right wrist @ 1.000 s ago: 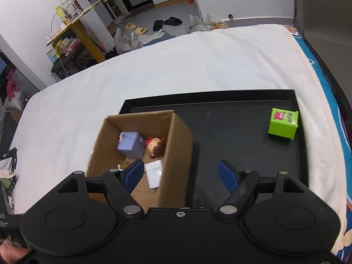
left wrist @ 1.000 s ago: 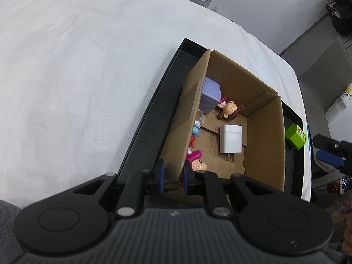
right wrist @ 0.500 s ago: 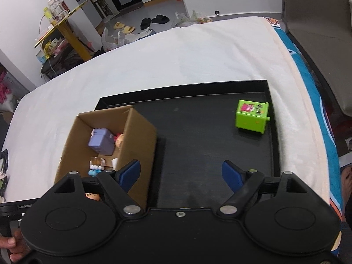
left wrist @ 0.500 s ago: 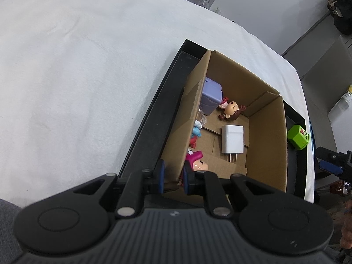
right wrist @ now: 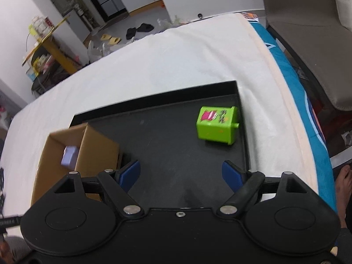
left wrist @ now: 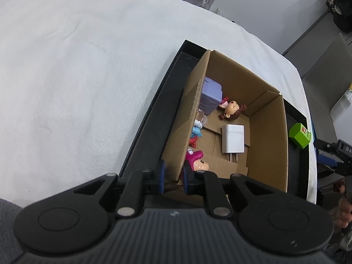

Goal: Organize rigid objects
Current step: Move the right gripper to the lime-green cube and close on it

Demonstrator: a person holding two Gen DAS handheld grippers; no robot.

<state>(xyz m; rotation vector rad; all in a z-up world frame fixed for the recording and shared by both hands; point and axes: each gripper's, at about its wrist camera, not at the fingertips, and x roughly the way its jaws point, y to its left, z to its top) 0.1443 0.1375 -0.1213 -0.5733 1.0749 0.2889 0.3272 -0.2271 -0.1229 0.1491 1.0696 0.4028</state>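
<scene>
Sitting on black tray (right wrist: 167, 136): green cube toy (right wrist: 216, 125), pink sticker; right tool (right wrist: 181, 175) spread, empty.

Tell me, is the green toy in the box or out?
Out. The green toy sits on the black tray, apart from the cardboard box.

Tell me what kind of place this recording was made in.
Probably a lived-in home room: a surface under a white cloth, slippers on the floor, a cluttered yellow table, and a chair alongside.
</scene>
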